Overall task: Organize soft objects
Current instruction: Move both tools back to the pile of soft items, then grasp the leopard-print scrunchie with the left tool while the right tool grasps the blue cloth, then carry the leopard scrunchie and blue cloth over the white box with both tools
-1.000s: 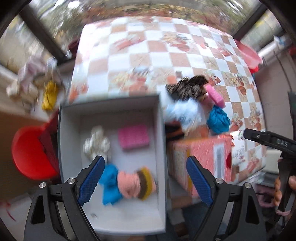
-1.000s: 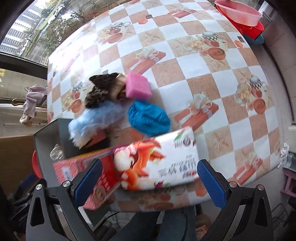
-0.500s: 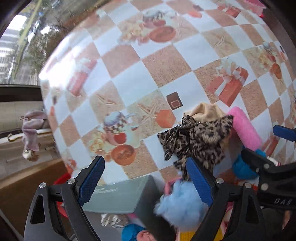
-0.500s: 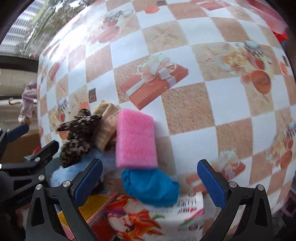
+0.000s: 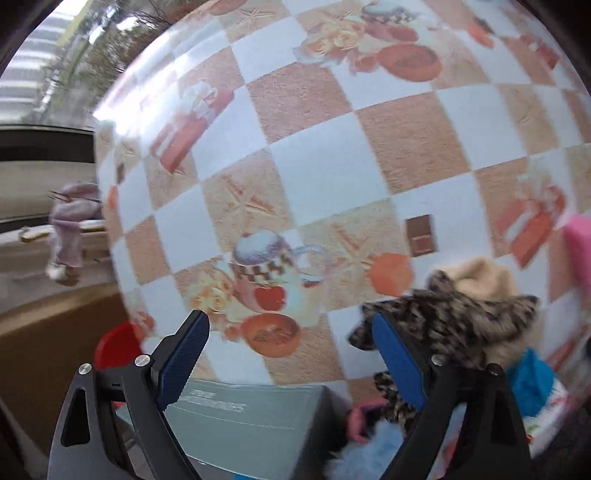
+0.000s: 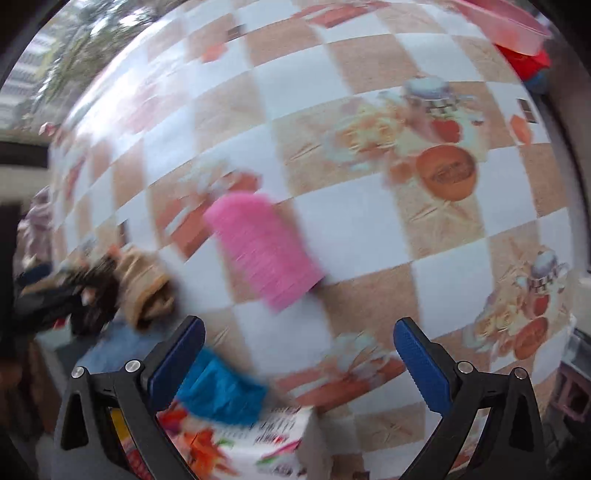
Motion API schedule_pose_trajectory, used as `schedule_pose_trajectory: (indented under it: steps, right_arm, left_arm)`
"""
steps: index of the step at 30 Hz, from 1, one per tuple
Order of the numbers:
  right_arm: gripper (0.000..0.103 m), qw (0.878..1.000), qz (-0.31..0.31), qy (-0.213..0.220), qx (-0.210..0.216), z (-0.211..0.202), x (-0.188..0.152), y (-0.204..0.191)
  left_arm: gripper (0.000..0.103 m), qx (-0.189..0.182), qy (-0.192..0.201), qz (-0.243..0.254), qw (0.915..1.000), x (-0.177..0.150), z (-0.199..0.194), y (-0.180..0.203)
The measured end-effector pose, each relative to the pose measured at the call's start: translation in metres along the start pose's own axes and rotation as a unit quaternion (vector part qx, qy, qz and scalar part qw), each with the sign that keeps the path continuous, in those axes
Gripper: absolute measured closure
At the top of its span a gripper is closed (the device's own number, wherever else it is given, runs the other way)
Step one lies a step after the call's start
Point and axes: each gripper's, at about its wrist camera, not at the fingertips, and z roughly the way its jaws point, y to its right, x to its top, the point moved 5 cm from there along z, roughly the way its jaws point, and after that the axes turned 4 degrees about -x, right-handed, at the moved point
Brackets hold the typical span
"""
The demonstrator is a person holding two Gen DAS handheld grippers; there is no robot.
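My left gripper is open and empty above the checkered tablecloth; a leopard-print scrunchie lies just right of its right finger, on a beige soft piece. A light blue fluffy piece and a blue cloth sit below. My right gripper is open and empty, with a pink sponge ahead between its fingers. A blue cloth lies by its left finger. The beige piece and the dark scrunchie lie at the left.
A grey box sits under the left gripper at the table's edge. A printed carton lies under the right gripper. Pink and red basins stand at the far right corner. A red stool stands beside the table.
Both grippers have moved forward and lower over the table. The grey box has slid out of the left view; the pink sponge now sits centred ahead of the right gripper.
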Motion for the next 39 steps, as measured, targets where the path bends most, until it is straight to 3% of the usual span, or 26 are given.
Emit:
schedule_pose_trajectory:
  steps: [4, 8, 14, 16, 17, 18, 19, 20, 21, 25, 31, 39]
  right_arm:
    - [0.0, 0.996, -0.077, -0.03, 0.03, 0.004, -0.03, -0.039]
    - [0.0, 0.99, -0.13, -0.06, 0.01, 0.026, -0.048, -0.066]
    - [0.0, 0.988, -0.139, -0.072, -0.003, 0.05, -0.054, -0.082]
    - [0.014, 0.988, -0.135, -0.072, -0.008, 0.056, -0.05, -0.086]
    - [0.038, 0.989, -0.131, -0.072, -0.007, 0.056, -0.05, -0.084]
    - [0.046, 0.989, -0.126, -0.073, -0.006, 0.057, -0.051, -0.082]
    - [0.047, 0.99, -0.12, -0.074, 0.0, 0.059, -0.051, -0.083]
    - [0.053, 0.991, -0.114, -0.072, 0.007, 0.062, -0.049, -0.089]
    - [0.056, 0.991, -0.111, -0.068, 0.012, 0.06, -0.049, -0.087]
    - [0.056, 0.993, -0.101, -0.045, 0.029, 0.045, -0.047, -0.081]
    - [0.056, 0.996, -0.062, -0.001, 0.063, 0.012, -0.038, -0.063]
    - [0.056, 0.997, -0.027, 0.02, 0.071, -0.013, -0.049, -0.046]
  left_arm:
    - [0.011, -0.042, -0.028, -0.002, 0.9988, -0.003, 0.006, 0.007]
    - [0.011, -0.061, -0.051, -0.019, 0.9967, -0.004, 0.019, 0.016]
    - [0.011, -0.076, -0.075, -0.03, 0.9939, -0.005, 0.035, 0.021]
    - [0.014, -0.084, -0.079, -0.022, 0.993, -0.006, 0.038, 0.025]
    - [0.023, -0.093, -0.079, -0.018, 0.9924, -0.006, 0.039, 0.027]
    - [0.04, -0.104, -0.08, -0.018, 0.9911, -0.006, 0.038, 0.029]
    - [0.051, -0.129, -0.083, -0.021, 0.988, -0.007, 0.038, 0.032]
    - [0.077, -0.151, -0.083, -0.026, 0.9847, -0.009, 0.038, 0.035]
    - [0.087, -0.161, -0.081, -0.028, 0.9833, -0.01, 0.036, 0.039]
    - [0.089, -0.143, -0.026, -0.023, 0.9891, -0.016, 0.018, 0.042]
    - [0.089, -0.158, 0.059, -0.039, 0.985, -0.033, -0.025, 0.029]
    - [0.089, -0.18, 0.107, -0.032, 0.9774, -0.042, -0.07, 0.034]
